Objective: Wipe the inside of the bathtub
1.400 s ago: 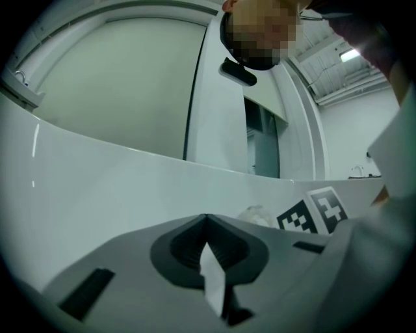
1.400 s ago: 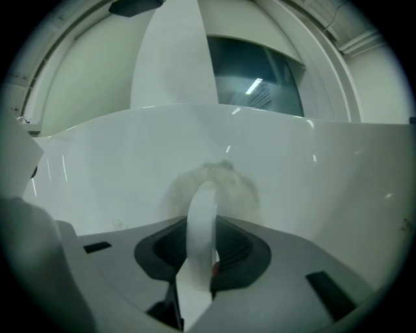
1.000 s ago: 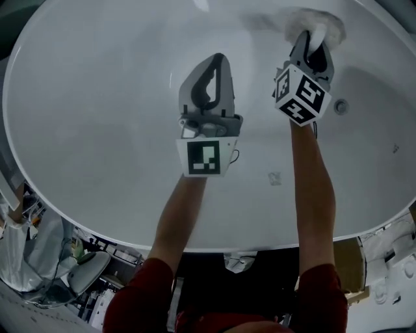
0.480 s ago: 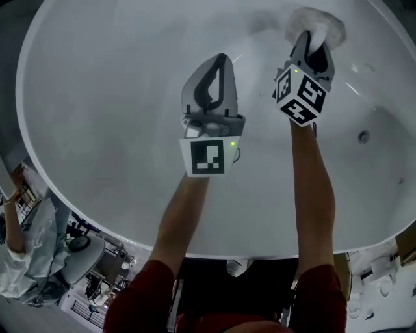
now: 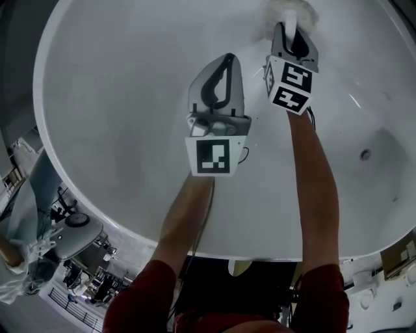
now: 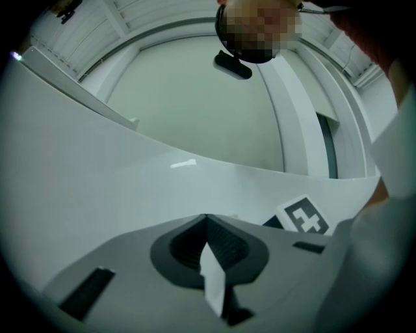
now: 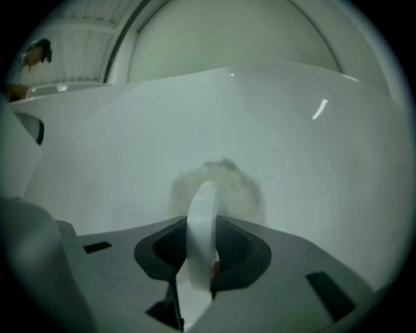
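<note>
I look down into the white bathtub (image 5: 110,97). My right gripper (image 5: 290,27) is shut on the white handle (image 7: 203,221) of a fluffy white wiping pad (image 5: 291,9), which presses against the far tub wall. In the right gripper view the pad (image 7: 227,185) sits flat on the wall just beyond the jaws of the right gripper (image 7: 201,229). My left gripper (image 5: 227,60) hovers over the tub's middle, to the left of the right one, jaws shut with only a thin pale sliver between them. In the left gripper view the left gripper (image 6: 207,222) points at the tub wall (image 6: 91,162).
A round drain fitting (image 5: 365,155) sits in the tub at the right. Below the near rim (image 5: 130,224) lie a chair (image 5: 73,229) and floor clutter at the left, white fittings (image 5: 372,286) at the right. The right gripper's marker cube (image 6: 303,218) shows in the left gripper view.
The right gripper has slid the pad up and to the left along the far wall. The left gripper has barely moved. The drain has shifted in view as my head turned.
</note>
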